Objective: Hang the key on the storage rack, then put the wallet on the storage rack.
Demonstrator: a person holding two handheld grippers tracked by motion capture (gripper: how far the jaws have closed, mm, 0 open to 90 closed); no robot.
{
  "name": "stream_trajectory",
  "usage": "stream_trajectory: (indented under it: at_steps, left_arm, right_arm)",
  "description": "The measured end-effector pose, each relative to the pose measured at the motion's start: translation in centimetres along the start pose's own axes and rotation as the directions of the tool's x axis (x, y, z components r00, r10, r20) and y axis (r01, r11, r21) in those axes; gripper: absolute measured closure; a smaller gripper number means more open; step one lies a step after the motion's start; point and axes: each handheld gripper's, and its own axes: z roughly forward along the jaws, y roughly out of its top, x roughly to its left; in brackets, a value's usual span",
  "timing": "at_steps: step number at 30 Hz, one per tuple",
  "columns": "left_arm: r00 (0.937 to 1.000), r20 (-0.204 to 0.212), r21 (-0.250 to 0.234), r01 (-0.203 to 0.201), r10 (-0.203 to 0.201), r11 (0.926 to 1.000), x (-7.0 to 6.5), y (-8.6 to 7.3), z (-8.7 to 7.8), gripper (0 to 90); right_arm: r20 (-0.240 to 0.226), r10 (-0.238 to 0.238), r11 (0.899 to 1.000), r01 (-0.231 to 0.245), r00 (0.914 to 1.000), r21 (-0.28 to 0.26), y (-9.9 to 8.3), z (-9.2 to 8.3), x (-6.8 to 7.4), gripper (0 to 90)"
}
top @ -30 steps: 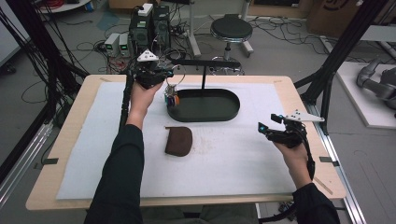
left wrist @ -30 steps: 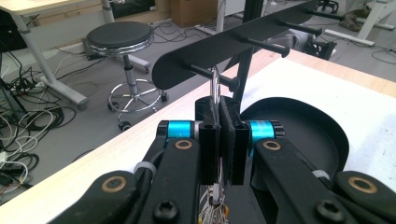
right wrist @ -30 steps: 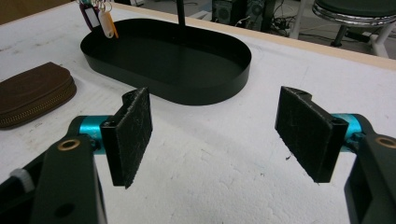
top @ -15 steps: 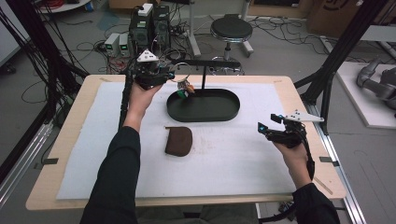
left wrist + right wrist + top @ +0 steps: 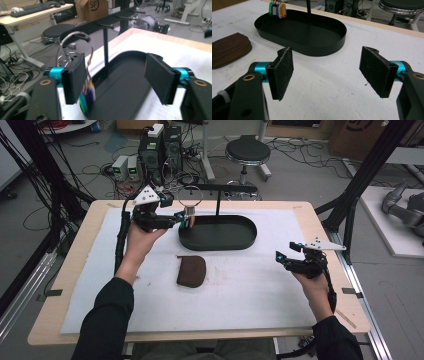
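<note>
The left gripper (image 5: 184, 218) is up by the far left end of the black oval tray (image 5: 218, 242), and its jaws stand wide apart. A big metal key ring (image 5: 75, 50) with little colored tags (image 5: 277, 9) hangs on the stand's arm, just beside the left jaw. The right gripper (image 5: 285, 257) hovers over the white mat (image 5: 250, 285), jaws wide, holding nothing. A brown zip pouch (image 5: 191, 271) lies on the mat near the tray.

Key tags (image 5: 87, 98) blurred and half hidden behind the left jaw; brown pouch (image 5: 229, 50) cut by the frame edge.
</note>
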Motion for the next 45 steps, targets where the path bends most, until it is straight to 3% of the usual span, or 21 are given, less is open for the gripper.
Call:
stream_trajectory:
  at_steps: [9, 22, 31, 40, 45]
  left_arm:
    - [0.9996, 0.027, -0.036, 0.001, 0.0, 0.9994, -2.9, -3.1, -4.1, 27.7]
    - [0.9991, 0.02, 0.0, 0.038, -0.038, 0.9993, -5.3, -8.0, -7.7, 23.3]
    - [0.9966, 0.021, 0.04, 0.079, -0.079, 0.9961, -5.1, -10.1, -8.2, 23.2]
    - [0.9915, 0.07, 0.037, 0.108, -0.11, 0.9935, -5.3, -10.1, -7.3, 23.4]
    - [0.9889, 0.081, 0.067, 0.12, -0.125, 0.9906, -5.5, -10.3, -6.9, 30.7]
  right_arm:
    - [0.01, 0.009, 1.0, -0.009, 0.9999, -0.004, 0.1, 0.0, -0.2, 27.9]
    - [0.014, 0.005, 1.0, -0.005, 0.9999, 0.003, -0.1, -0.2, 0.0, 27.9]
    - [0.008, 0.003, 1.0, -0.003, 1.0, 0.007, -0.3, -0.4, 0.3, 27.9]
    - [0.017, -0.002, 1.0, 0.002, 0.9998, -0.006, -0.4, -0.8, 0.4, 27.9]
    - [0.019, -0.003, 1.0, 0.003, 0.9998, -0.01, -0.4, -0.8, 0.4, 27.9]
